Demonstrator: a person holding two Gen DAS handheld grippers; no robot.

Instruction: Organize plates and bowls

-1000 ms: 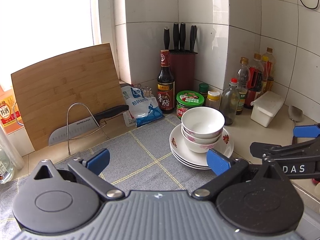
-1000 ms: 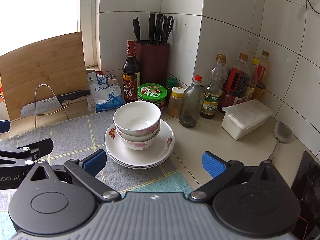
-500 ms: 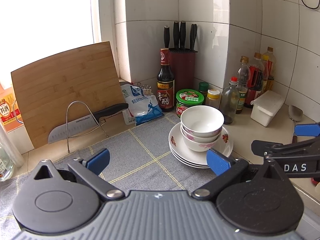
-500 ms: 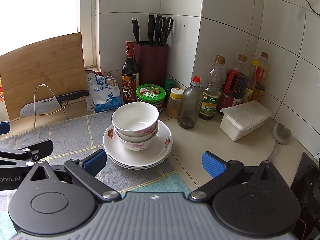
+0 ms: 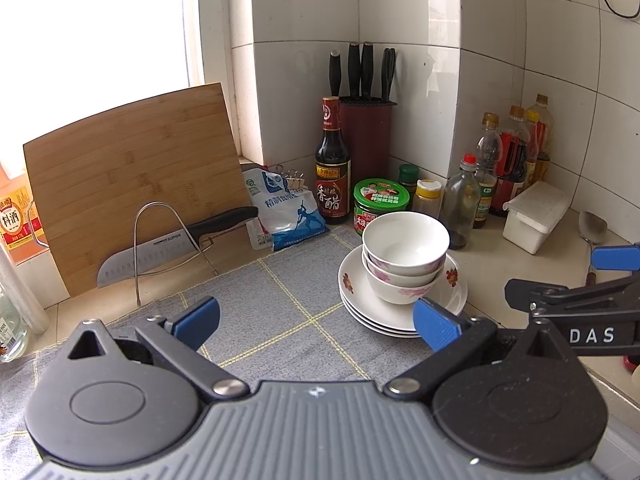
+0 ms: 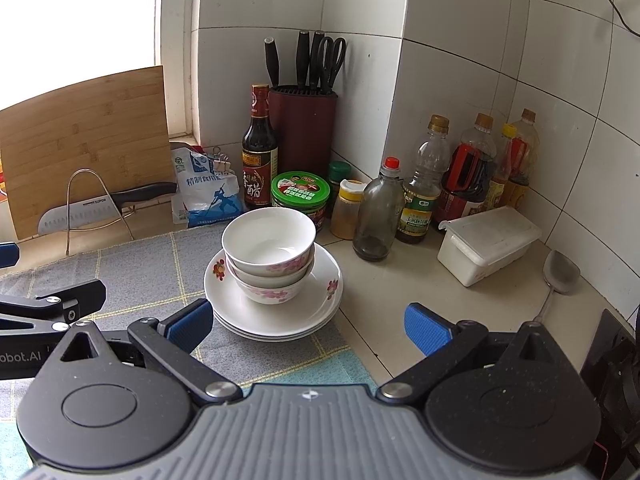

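- While both my grippers, left gripper (image 5: 316, 322) and right gripper (image 6: 308, 326), gape empty, stacked bowls (image 6: 269, 254) on plates (image 6: 276, 312) sit mid-frame.
- Grey checked mat (image 5: 256, 304), white-tiled corner (image 6: 360, 40) above.

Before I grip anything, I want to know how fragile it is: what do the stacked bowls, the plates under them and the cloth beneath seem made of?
The white floral bowls look like glazed ceramic or porcelain: glossy rims, window glare inside. The white floral plates show the same sheen and printed flowers, likely ceramic too. The grey checked mat looks like matte woven fabric.
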